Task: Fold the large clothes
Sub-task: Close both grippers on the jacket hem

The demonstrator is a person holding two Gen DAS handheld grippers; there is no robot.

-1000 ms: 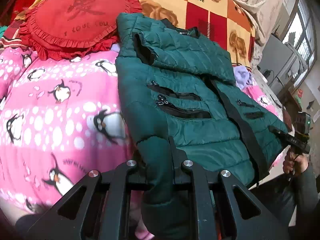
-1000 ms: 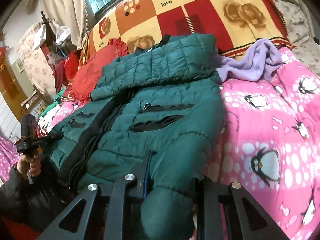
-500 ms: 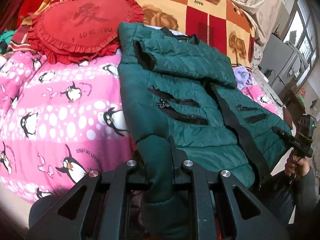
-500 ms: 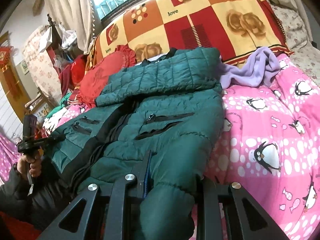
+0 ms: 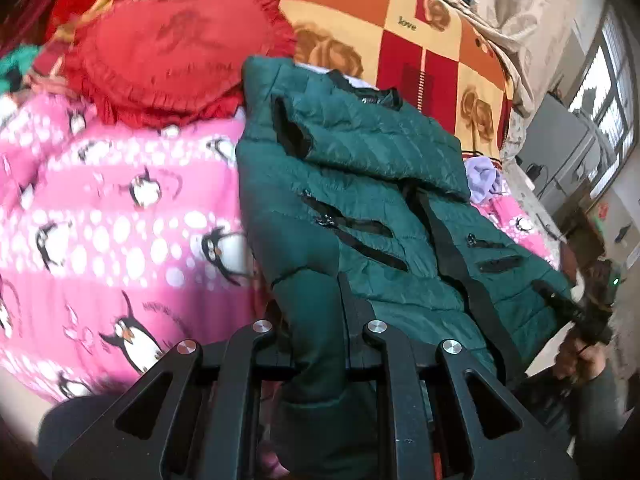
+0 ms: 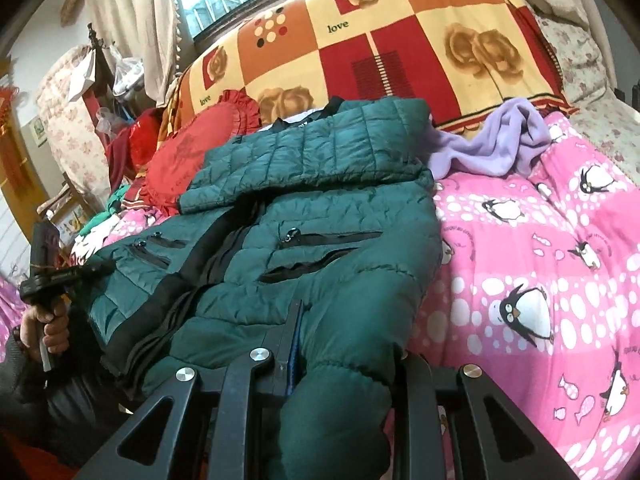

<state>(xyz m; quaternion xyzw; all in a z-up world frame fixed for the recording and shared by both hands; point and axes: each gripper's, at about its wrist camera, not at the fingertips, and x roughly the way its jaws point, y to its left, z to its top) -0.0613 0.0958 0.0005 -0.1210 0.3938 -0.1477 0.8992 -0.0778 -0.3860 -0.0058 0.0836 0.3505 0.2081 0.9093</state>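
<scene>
A dark green quilted jacket (image 5: 360,200) lies front up on the bed, its collar toward the headboard and its black zip strip down the middle. My left gripper (image 5: 320,308) is shut on the sleeve end at the jacket's left side, and green fabric fills its jaws. My right gripper (image 6: 344,344) is shut on the sleeve end at the right side (image 6: 360,300). Each view also shows the other gripper at the jacket's far bottom corner: the right gripper (image 5: 560,304) and the left gripper (image 6: 60,276), each held by a hand (image 6: 44,324).
The jacket rests on a pink penguin blanket (image 6: 540,280). A red heart cushion (image 5: 172,60) sits beside the collar. A checked orange and red quilt (image 6: 400,40) stands against the headboard. A lilac fleece (image 6: 500,140) lies crumpled to the jacket's right.
Both views have tilted slightly and the left view is now blurred. Both grips on the sleeve ends hold as before, and the jacket lies the same way.
</scene>
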